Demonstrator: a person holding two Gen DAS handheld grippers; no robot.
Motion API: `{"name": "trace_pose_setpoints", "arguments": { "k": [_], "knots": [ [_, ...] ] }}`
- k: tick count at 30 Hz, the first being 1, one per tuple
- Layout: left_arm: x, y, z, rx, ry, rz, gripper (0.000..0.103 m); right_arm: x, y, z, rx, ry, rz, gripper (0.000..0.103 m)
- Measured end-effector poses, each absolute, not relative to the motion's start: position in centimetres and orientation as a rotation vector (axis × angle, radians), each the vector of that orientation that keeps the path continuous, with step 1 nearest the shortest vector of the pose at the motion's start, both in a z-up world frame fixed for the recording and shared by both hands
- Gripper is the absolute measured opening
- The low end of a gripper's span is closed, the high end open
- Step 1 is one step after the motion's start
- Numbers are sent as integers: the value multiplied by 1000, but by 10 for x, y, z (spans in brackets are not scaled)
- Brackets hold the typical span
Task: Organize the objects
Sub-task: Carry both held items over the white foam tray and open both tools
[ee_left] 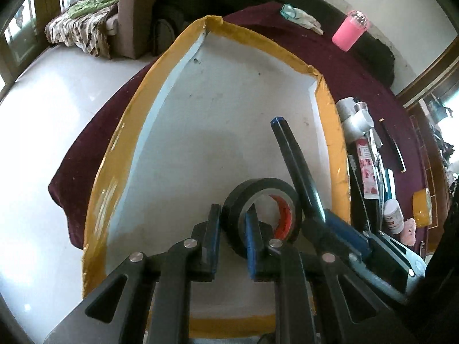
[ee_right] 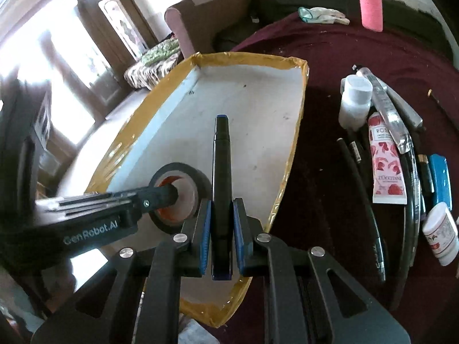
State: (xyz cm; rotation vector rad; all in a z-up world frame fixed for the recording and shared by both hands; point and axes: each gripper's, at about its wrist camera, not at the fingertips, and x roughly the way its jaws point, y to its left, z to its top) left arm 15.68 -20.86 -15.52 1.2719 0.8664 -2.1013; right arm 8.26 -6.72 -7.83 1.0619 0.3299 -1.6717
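Hanging over the tray (ee_right: 183,91), a marker (ee_right: 221,177) is clamped lengthwise by the right gripper (ee_right: 222,226); the left gripper (ee_left: 232,238) apparently pinches the tape roll (ee_left: 262,215) beside it.

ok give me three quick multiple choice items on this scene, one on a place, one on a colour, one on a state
1. Where is the pink bottle?
A. inside the tray
B. on the maroon cloth at the far side, beyond the tray
C. on the floor

2. What colour is the tape around the tray rim?
A. yellow-brown
B. green
C. white

3. What is the right gripper doing?
A. standing open and empty
B. shut on a marker
C. shut on a white jar

Answers:
1. B, it stands on the cloth past the tray's far end.
2. A, the rim is wrapped in yellow-brown tape.
3. B, the black marker sits clamped between its jaws over the tray, while the left gripper grips the black tape roll.
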Motion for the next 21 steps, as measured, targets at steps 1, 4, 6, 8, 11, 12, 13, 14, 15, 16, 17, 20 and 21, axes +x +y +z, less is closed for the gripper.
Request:
{"name": "trace_pose_setpoints", "arguments": {
  "k": [1,4,6,8,11,12,13,14,15,16,17,20,21],
  "knots": [
    [157,-210,-154,1279,856,-2093,13,84,-66,-78,1053,347,-1678,12],
    [156,-209,-152,1313,808,-2075,13,88,-69,-78,1046,395,-1686,13],
    [155,-208,-153,1336,805,-2067,14,93,-70,-78,1043,414,-1689,13],
    [155,-209,-154,1351,806,-2061,14,97,-72,-80,1046,425,-1686,13],
    [152,-212,-154,1365,808,-2057,14,93,-75,-80,1040,438,-1682,13],
    [151,-212,-154,1368,800,-2055,14,93,-75,-81,1041,445,-1679,13],
    [152,-213,-154,1361,801,-2051,14,94,-75,-82,1043,449,-1676,13],
    [153,-212,-153,1358,802,-2049,14,89,-77,-82,1045,449,-1674,13],
    [154,-213,-154,1353,802,-2052,14,86,-78,-82,1048,445,-1667,13],
    [154,-212,-154,1346,805,-2054,14,86,-78,-82,1049,445,-1661,13],
    [156,-210,-153,1337,809,-2059,16,85,-78,-82,1049,438,-1657,13],
    [163,-209,-151,1271,859,-2097,32,78,-77,-82,1063,378,-1621,16],
    [165,-209,-149,1242,875,-2110,35,75,-75,-82,1075,342,-1594,18]
  ]
}}
